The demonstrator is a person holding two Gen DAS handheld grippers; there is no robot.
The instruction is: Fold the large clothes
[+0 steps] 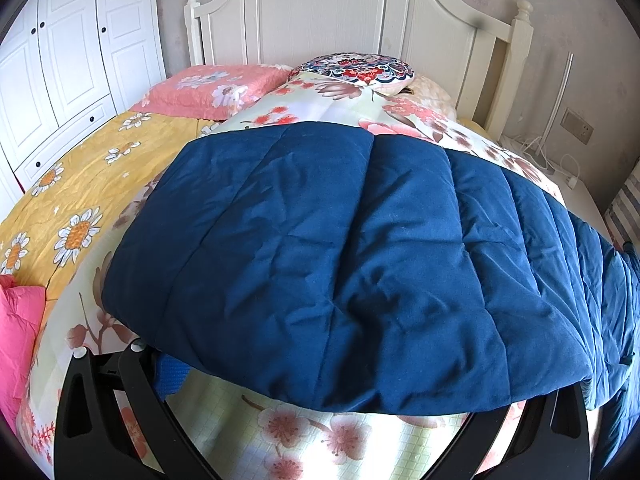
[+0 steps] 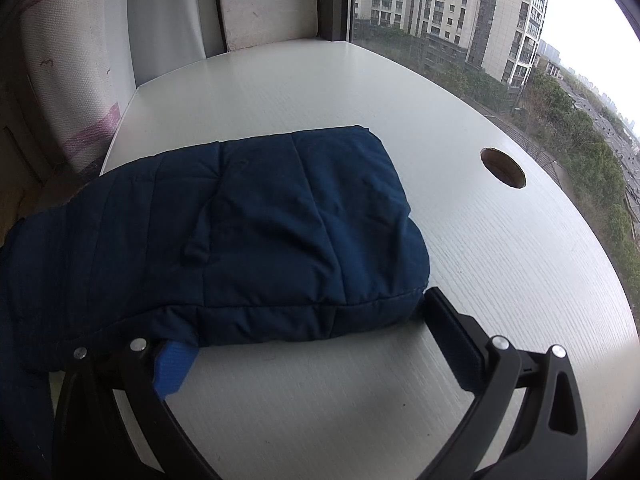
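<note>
One navy quilted garment point(image 1: 344, 248), padded and stitched into broad channels, is lying spread across the bed point(image 1: 80, 184), covering most of a pale floral duvet point(image 1: 312, 436) printed with pink blossoms. Its far end is reaching over onto a white wood-grain desk point(image 2: 500, 280) by the window point(image 2: 460, 20), where it is resting in a soft rounded fold. The left gripper point(image 1: 320, 420) is sitting with its two black fingers spread wide at the garment's near hem, the cloth draping over both fingertips; a blue ribbed pad point(image 1: 170, 376) is showing on the left finger, and nothing is being pinched. The right gripper point(image 2: 304, 336) is likewise standing wide apart, its fingers flanking the folded edge on the desk without closing on it. Two pillows are lying at the white panelled headboard point(image 1: 332, 20): one pink quilted pillow point(image 1: 216, 88) with pale flowers and one round patterned cushion point(image 1: 356, 66). A single round cable hole point(image 2: 503, 168) is cutting through the desk.
</note>
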